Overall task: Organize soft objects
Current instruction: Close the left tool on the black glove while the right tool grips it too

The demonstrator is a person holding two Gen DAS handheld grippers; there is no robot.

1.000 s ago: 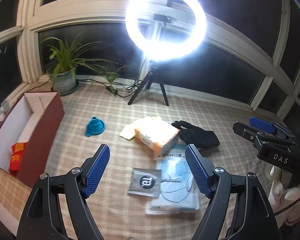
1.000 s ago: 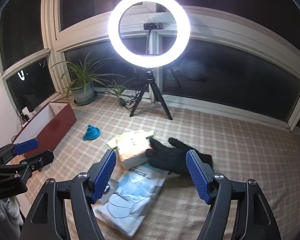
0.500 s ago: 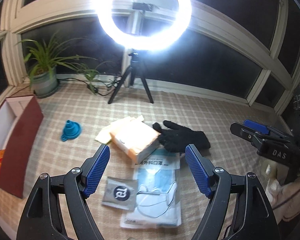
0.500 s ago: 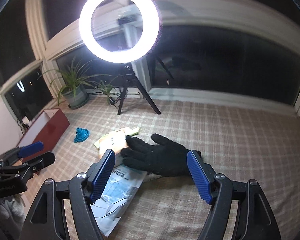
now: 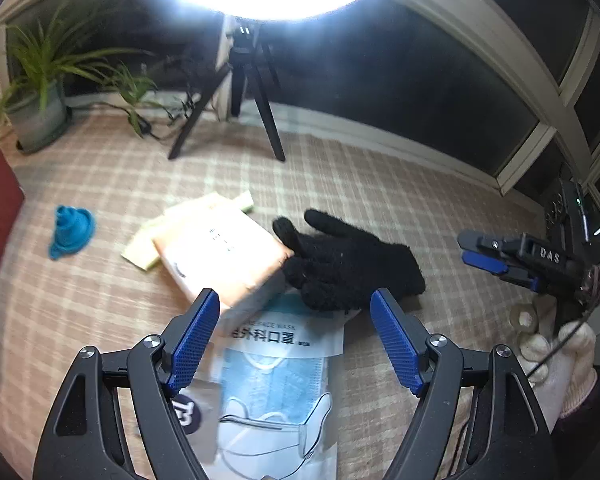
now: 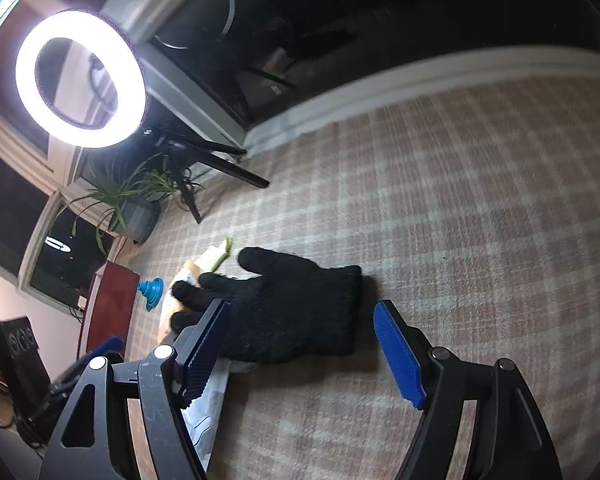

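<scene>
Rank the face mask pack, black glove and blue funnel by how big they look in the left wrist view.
1. face mask pack, nearest the camera, which inflates it
2. black glove
3. blue funnel, clearly smallest

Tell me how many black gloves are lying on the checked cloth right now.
1 that I can make out. The black glove lies flat on the checked cloth, its fingers reaching onto the orange pack. A second glove beneath it could be hidden.

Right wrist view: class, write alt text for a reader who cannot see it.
The right gripper, jaws open, points at a black glove lying flat on a checked cloth, with nothing gripped. Beyond the glove lie an orange pack, a blue funnel and a red box; a ring light glows by dark windows.
</scene>
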